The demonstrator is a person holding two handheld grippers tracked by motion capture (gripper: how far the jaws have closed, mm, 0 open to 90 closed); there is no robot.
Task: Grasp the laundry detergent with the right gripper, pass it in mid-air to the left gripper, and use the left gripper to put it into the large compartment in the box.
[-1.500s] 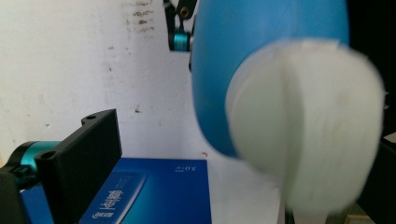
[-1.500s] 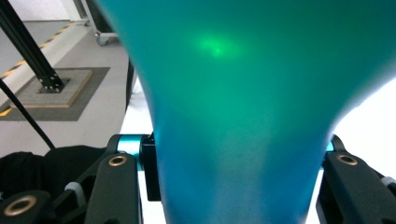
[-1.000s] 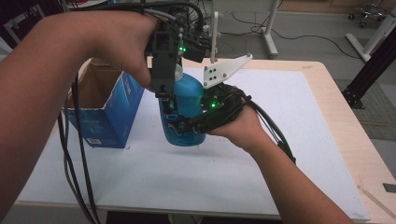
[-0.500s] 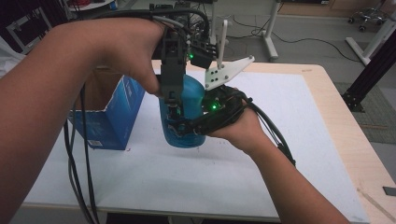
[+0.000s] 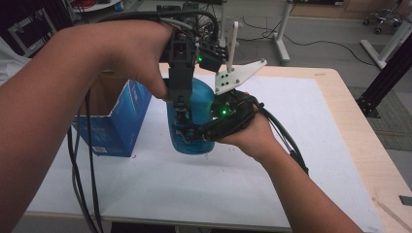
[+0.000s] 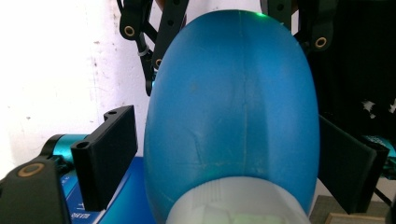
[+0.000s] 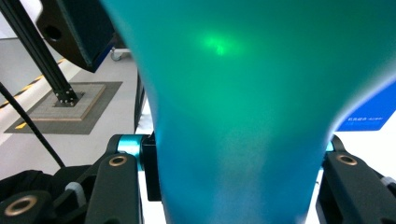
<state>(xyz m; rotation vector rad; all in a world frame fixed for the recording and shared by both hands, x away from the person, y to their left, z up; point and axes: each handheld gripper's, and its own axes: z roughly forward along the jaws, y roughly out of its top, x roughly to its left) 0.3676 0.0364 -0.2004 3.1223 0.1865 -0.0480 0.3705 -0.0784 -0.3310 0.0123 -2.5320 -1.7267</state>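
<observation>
A blue plastic bottle (image 5: 201,97) stands upright on the white table mat (image 5: 194,189). My right gripper (image 5: 192,136) comes in from the right and is shut on the bottle's lower body (image 7: 233,93), which sits between its jaws (image 7: 233,186). My left gripper (image 5: 182,109) points down over the bottle's top. In the left gripper view the bottle (image 6: 233,102) lies between the two black pads (image 6: 105,156), and a thin gap shows at the left pad. These jaws (image 6: 224,172) have just been closing around the bottle.
An open blue cardboard box (image 5: 121,119) stands just left of the bottle, close to my left hand. Black cables (image 5: 82,174) hang from the left gripper across the table's front left. The wooden table edge (image 5: 359,141) runs along the right.
Both hands keep their places at the bottle. The left gripper's jaws look a little narrower around the bottle's top than before.
</observation>
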